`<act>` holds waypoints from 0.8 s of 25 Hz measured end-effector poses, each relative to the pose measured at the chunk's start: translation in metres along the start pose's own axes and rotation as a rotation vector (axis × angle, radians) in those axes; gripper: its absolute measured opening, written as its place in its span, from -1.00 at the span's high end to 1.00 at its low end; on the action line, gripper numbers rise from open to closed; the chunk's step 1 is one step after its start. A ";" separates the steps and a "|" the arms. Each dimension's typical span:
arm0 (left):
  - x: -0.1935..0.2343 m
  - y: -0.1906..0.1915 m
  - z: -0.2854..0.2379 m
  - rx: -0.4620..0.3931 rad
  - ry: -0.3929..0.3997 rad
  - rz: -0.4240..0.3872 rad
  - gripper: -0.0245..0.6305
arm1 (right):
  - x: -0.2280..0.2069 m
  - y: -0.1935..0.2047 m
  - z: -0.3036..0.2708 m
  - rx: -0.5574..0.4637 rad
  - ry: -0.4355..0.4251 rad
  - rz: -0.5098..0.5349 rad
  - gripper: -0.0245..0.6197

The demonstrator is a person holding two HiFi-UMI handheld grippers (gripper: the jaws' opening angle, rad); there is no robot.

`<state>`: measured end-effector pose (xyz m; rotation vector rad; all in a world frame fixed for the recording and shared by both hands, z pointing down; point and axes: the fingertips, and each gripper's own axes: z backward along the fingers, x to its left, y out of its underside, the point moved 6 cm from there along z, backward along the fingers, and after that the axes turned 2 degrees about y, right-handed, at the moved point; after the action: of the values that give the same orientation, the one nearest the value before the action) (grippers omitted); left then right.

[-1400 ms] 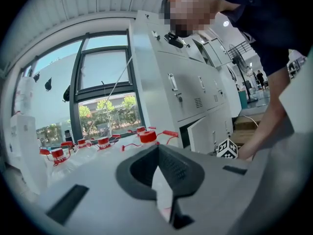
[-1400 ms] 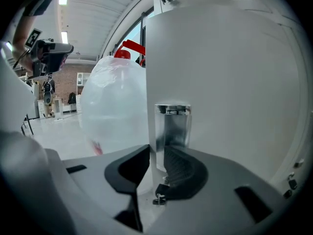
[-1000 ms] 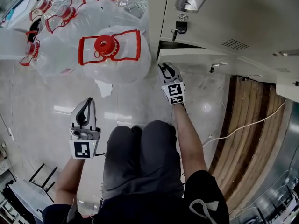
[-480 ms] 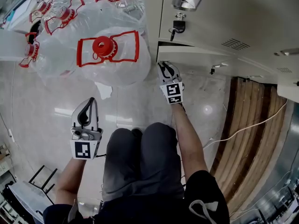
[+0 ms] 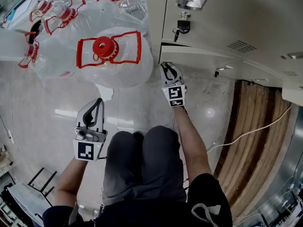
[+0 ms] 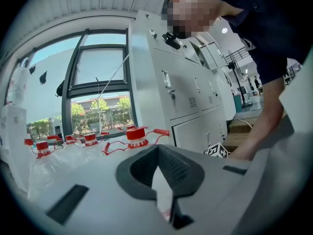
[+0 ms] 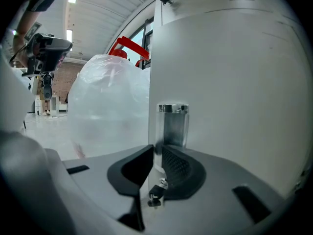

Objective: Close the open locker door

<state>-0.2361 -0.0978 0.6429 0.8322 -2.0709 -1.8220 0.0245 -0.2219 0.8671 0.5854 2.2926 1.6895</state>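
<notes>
The white locker door [image 5: 199,55] stands ajar at the locker bank's lower left. My right gripper [image 5: 165,67] reaches its free edge. In the right gripper view the door [image 7: 230,82] fills the right side and its edge runs between the jaws of the right gripper [image 7: 156,150], which are pinched on it. A chrome handle [image 7: 172,124] sits just beyond the pads, and a small key [image 7: 155,196] hangs below. My left gripper [image 5: 98,102] hangs over the floor left of the person's knees, shut and empty. In its own view the left gripper [image 6: 157,150] points towards the lockers.
Several big clear water jugs with red caps [image 5: 111,51] crowd the floor left of the door, close to its edge [image 7: 107,106]. The tall locker bank [image 6: 181,92] runs off to the right. Wooden planks [image 5: 248,122] and a white cable [image 5: 236,132] lie at the right.
My left gripper has drifted slightly right and nearer the jugs. The right gripper has stayed at the door's edge.
</notes>
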 end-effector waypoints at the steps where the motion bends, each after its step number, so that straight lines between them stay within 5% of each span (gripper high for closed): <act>1: -0.001 0.001 0.000 0.003 0.002 -0.001 0.92 | 0.000 0.000 0.000 -0.001 0.005 0.008 0.80; 20: 0.000 0.003 0.000 -0.003 0.004 -0.015 0.92 | -0.002 0.001 -0.006 0.027 0.100 0.050 0.86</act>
<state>-0.2365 -0.0975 0.6463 0.8530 -2.0644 -1.8290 0.0242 -0.2279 0.8695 0.5803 2.3923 1.7505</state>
